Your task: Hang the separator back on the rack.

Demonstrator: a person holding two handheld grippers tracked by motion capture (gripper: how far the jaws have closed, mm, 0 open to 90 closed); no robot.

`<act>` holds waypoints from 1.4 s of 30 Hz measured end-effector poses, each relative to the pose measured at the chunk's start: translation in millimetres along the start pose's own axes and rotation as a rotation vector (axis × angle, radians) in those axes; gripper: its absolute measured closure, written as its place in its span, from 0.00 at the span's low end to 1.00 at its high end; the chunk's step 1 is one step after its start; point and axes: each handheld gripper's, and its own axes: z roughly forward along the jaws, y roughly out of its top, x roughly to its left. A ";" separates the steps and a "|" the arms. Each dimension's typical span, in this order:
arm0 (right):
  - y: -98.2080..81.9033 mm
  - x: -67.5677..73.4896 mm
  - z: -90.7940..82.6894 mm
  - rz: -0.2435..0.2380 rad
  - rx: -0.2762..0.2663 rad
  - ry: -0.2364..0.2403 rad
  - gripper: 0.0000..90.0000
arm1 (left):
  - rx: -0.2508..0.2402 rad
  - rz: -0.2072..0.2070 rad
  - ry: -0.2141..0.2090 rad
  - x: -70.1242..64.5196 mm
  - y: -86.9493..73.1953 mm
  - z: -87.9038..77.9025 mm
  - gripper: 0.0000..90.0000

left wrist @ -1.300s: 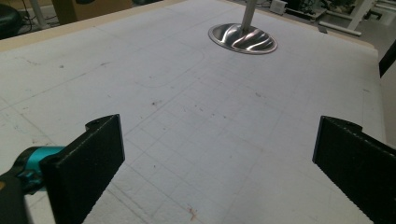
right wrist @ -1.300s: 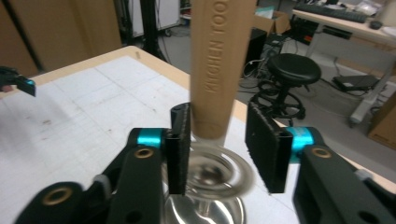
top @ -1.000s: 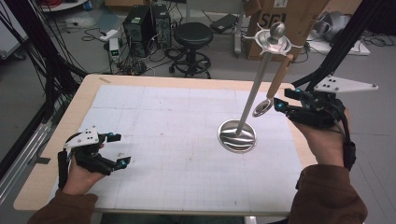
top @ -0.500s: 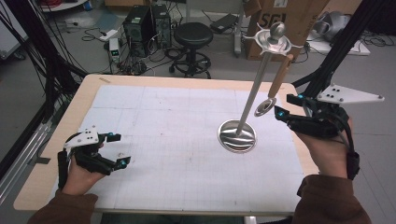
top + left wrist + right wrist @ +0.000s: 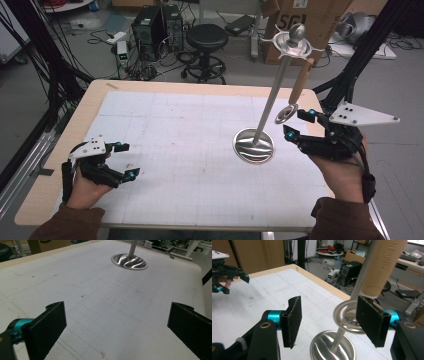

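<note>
Since a second ago my right tool point(image 5: 295, 124) has slid back a little toward the right edge of the tabletop point(image 5: 60, 200), and the strainer point(image 5: 286, 114) it was beside now hangs free of it; my left tool point(image 5: 122, 161) has stayed put near the front left corner, its jaws spread wide with nothing between them. In the right gripper view my right tool point(image 5: 329, 322) also stands well open and empty, with the strainer's round metal ring point(image 5: 347, 317) just ahead of the jaws and slightly toward the right pad, its wooden handle point(image 5: 382, 267) rising above it. Beyond that, the steel stand point(image 5: 267, 107) sits toward the right side of the tabletop on its round base point(image 5: 254, 146), the pole leaning up to the hooks at its top, where the strainer hangs by its handle end. I judge the step in hand to be letting go and drawing clear. To do it well I should keep the jaws wide, pull straight back toward the right edge without turning my wrist, and keep the right pad off the ring so the strainer does not swing or tip the stand.
</note>
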 end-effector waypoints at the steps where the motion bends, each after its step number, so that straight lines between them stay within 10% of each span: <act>1: -0.3 1.6 0.1 0.009 0.004 -0.001 0.41 | -0.001 -0.002 -0.001 -0.1 0.0 0.0 0.03; 42: -49.4 42.1 59.4 0.006 0.056 0.169 0.36 | 0.007 0.000 -0.002 -0.4 -0.3 0.7 0.03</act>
